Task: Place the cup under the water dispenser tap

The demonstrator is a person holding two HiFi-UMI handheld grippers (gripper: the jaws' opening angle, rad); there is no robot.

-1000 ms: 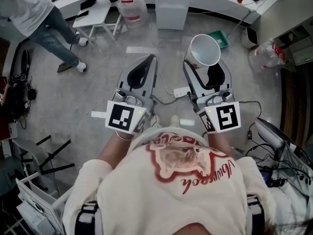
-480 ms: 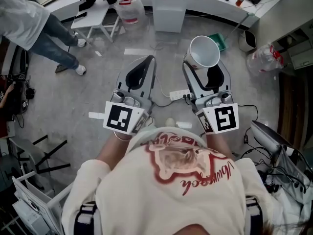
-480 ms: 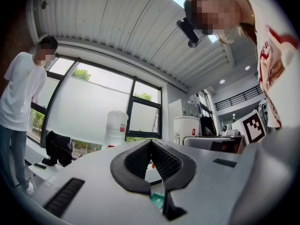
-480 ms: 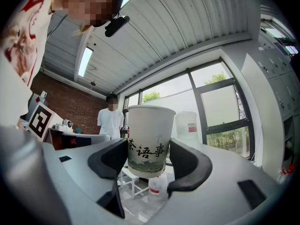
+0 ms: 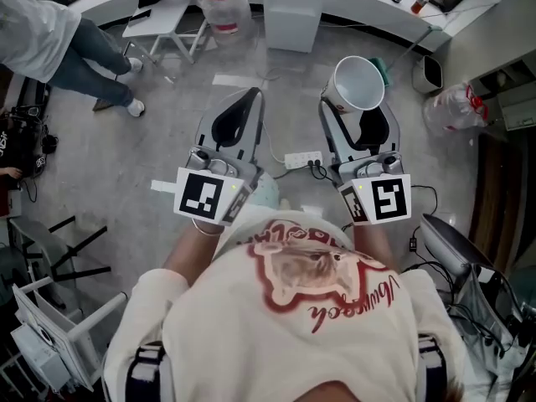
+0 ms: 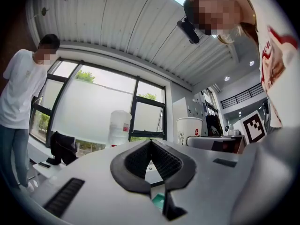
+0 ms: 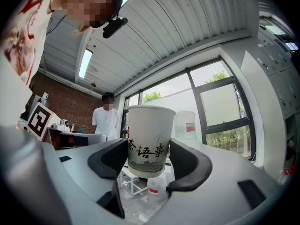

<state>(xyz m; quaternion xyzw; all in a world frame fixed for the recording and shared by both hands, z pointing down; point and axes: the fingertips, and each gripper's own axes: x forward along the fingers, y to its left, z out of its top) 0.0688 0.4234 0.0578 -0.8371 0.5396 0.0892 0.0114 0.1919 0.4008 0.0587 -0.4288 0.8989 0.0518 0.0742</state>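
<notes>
cup [image 5: 359, 83], still clamped by right hand-held gripper [image 7: 149, 162], has edged forward.

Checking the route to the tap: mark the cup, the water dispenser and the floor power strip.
cup [image 5: 358, 82], head view, inside its open mouth.
water dispenser [image 5: 291, 17], head view, white front panel.
power strip [image 5: 302, 158], head view, its top face.

The cup [image 5: 358, 82] sits between the jaws of the right claw [image 5: 358, 114], which is held to the right of the left claw [image 5: 251, 99]. Ahead of both, across the floor [image 5: 159, 153], stands the water dispenser [image 5: 289, 7], with a water jug [image 5: 228, 11] just to its left. A power strip [image 5: 301, 159] lies on the floor below, between the two claws
</notes>
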